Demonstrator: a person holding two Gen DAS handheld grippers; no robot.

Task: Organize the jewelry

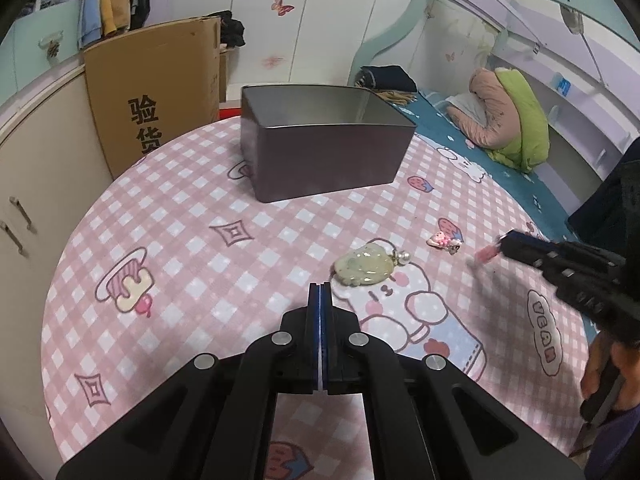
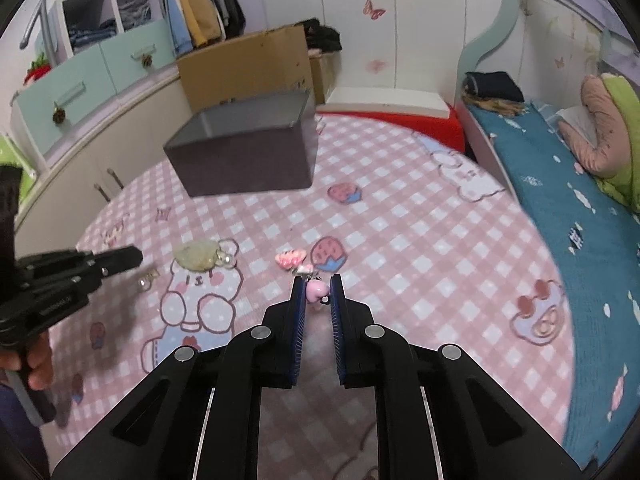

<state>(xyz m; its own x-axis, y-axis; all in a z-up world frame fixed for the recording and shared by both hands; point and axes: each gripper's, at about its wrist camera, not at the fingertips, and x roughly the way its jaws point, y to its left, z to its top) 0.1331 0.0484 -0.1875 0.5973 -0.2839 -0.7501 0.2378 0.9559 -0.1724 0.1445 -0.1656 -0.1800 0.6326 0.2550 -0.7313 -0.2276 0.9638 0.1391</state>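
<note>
A dark open tin box (image 1: 320,148) stands at the far side of the round table; it also shows in the right wrist view (image 2: 244,152). A pale green pendant with pearls (image 1: 366,266) lies just beyond my left gripper (image 1: 320,292), which is shut and empty. A pink charm (image 1: 442,240) lies to its right, also seen in the right wrist view (image 2: 290,258). My right gripper (image 2: 317,284) is shut on a small pink heart charm (image 2: 316,292), held a little above the cloth; that gripper shows in the left wrist view (image 1: 500,244).
The table has a pink checked cartoon cloth (image 1: 200,240). A cardboard box (image 1: 156,92) stands behind the table at the left. A bed with a blue sheet (image 2: 560,184) runs along the right. A small metal clasp (image 2: 146,280) lies near the left gripper.
</note>
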